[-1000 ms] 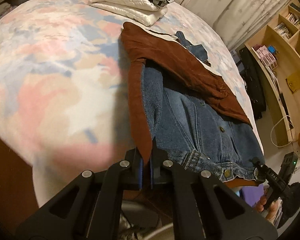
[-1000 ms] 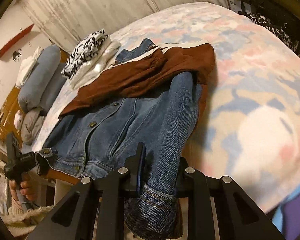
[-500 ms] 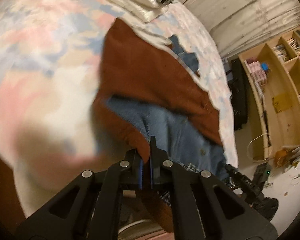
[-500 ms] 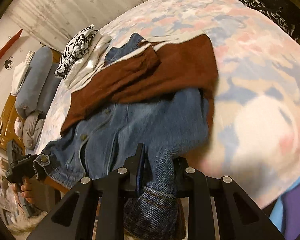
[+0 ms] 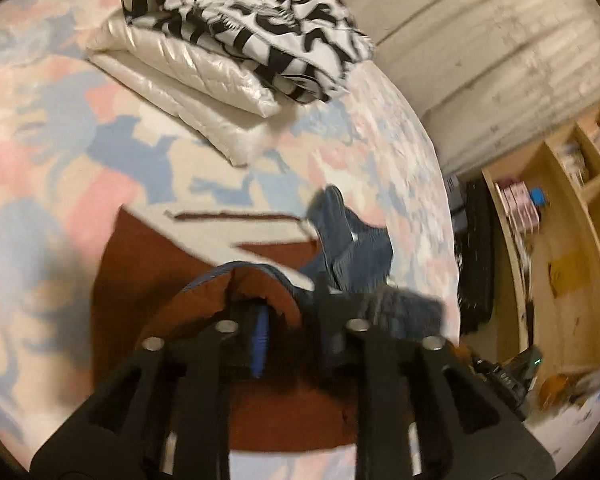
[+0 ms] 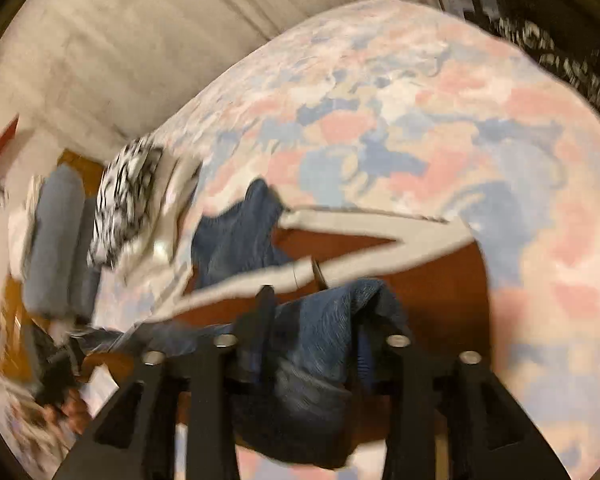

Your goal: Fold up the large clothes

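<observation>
The denim jacket [image 6: 236,236] with its brown lining [image 5: 140,264] lies on the flowery bed [image 6: 420,100], with its bottom half brought up over the top. Farther up the bed sits a pile of folded clothes [image 5: 236,40].

The left tool [image 5: 290,308] is opening. A brown and blue edge of the jacket arches between its fingers, and the pads do not seem to press on it. The right tool [image 6: 312,320] is opening too. A blue sleeve cuff [image 6: 320,344] hangs between its fingers, and it looks loose, not pinched.

The jacket looks thick, soft and a bit heavy. It will flop and sag, not stay stiff. It is not slippery and will not break. Good places to grab are the thick hems, the cuffs or the corners, one in each tool, so that the fold stays even.
</observation>
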The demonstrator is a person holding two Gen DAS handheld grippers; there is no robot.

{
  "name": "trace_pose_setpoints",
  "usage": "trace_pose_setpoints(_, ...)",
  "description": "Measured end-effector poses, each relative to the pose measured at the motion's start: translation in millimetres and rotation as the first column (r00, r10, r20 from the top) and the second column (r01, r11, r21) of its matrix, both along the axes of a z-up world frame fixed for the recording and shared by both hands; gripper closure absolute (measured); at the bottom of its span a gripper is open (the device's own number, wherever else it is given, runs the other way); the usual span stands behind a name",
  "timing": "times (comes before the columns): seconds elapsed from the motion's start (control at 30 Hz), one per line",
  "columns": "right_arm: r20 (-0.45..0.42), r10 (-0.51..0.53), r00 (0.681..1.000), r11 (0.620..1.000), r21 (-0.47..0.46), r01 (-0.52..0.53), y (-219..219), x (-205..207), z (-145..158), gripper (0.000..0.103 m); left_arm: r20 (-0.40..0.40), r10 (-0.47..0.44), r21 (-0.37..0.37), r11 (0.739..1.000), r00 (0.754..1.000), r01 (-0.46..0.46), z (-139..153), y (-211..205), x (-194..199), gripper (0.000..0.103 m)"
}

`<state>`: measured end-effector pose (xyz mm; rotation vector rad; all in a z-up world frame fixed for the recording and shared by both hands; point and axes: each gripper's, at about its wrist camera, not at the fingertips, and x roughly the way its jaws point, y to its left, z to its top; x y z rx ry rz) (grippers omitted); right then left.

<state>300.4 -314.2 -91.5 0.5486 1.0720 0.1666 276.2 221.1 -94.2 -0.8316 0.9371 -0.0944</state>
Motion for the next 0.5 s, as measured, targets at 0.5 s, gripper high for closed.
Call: trace_pose_setpoints(0.5, 0.018, -0.014, 1.000, 0.933, 0.359, 0.007, -45, 37, -69, 0.037, -0.044, -0.022, 0.203, 0.979, 0.999, 0.031, -50, 11, 42, 0.047)
